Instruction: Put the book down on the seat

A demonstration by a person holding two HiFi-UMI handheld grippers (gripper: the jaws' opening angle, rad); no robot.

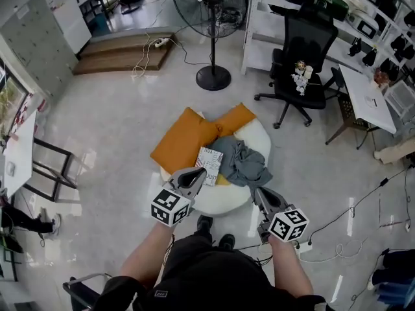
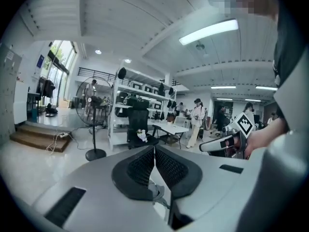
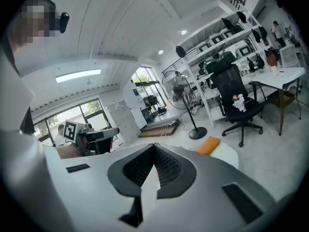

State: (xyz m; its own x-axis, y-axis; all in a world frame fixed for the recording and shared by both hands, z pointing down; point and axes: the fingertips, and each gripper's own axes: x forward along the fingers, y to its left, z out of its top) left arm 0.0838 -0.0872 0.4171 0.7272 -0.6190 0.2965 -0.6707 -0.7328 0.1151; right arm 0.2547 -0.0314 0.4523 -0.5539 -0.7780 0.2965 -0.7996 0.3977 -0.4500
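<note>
Bright ceiling strip lights [image 2: 208,31] and windows [image 2: 60,64]; fisheye edges bend and darken.

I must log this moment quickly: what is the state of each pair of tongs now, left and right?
Left tongs: closed, nothing between them.
Right tongs: closed, nothing between them.

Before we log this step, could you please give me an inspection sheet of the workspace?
Surface: white round seat, mostly covered.
Job's things: book lies on the seat, unheld.
Clutter: orange cushions and grey cloth beside the book.
Grippers: left gripper and right gripper, jaws shut, empty.
Cables: loose cable on the floor at right.
Surroundings: standing fan, office chair, white desk.
</note>
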